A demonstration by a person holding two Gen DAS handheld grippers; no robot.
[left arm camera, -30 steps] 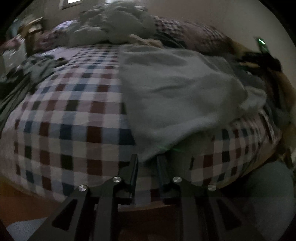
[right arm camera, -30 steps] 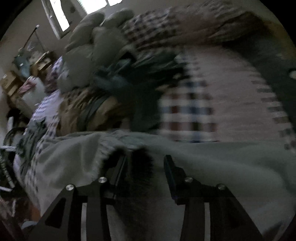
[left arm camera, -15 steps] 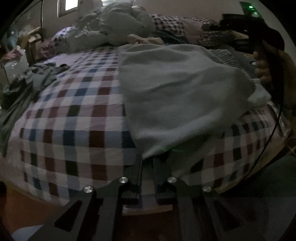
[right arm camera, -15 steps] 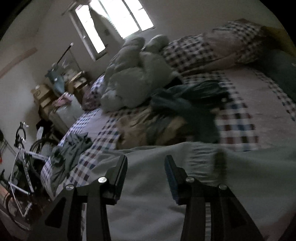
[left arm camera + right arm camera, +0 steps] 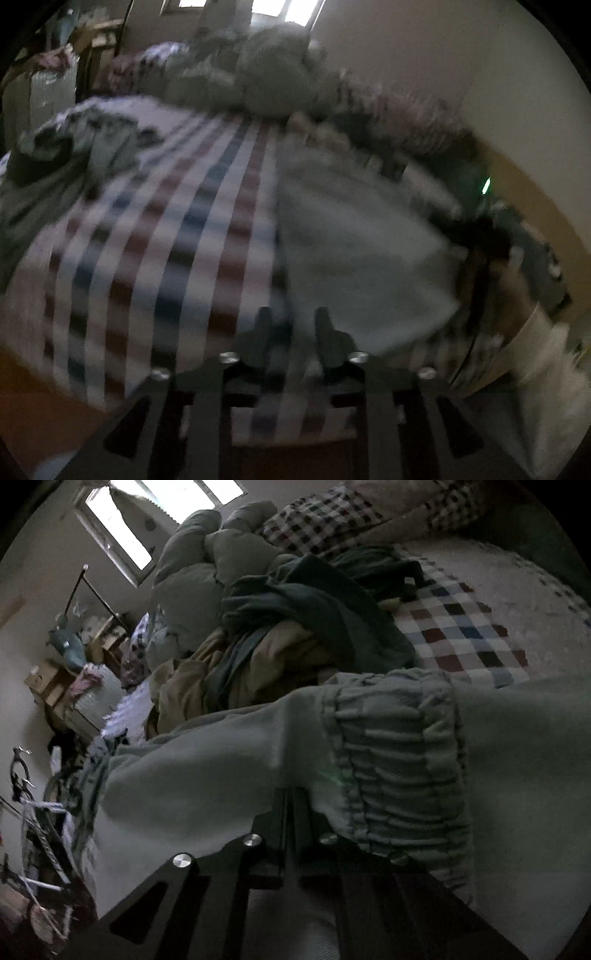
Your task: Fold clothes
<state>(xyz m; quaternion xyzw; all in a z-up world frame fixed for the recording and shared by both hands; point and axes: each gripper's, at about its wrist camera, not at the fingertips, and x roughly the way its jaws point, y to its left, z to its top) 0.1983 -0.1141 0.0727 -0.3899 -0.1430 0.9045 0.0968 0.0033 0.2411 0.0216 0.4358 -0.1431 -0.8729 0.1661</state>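
Grey sweatpants [image 5: 354,236] lie flat on checked bedspread [image 5: 155,236], partly folded. Right gripper [image 5: 295,808] pressed together, pinching fabric beside elastic waistband [image 5: 399,760]. Left gripper [image 5: 291,325] spread, empty, at near edge of sweatpants; view blurred. Judgement: fold midway; clothes pile [image 5: 288,642] beyond waistband untouched.

**Dim bedroom around me**

My view takes in a checked bed [image 5: 461,627], a bright window [image 5: 122,524] in a pale wall [image 5: 406,55], boxes [image 5: 48,683] and a bicycle [image 5: 33,812] at the bedside. Light is low.
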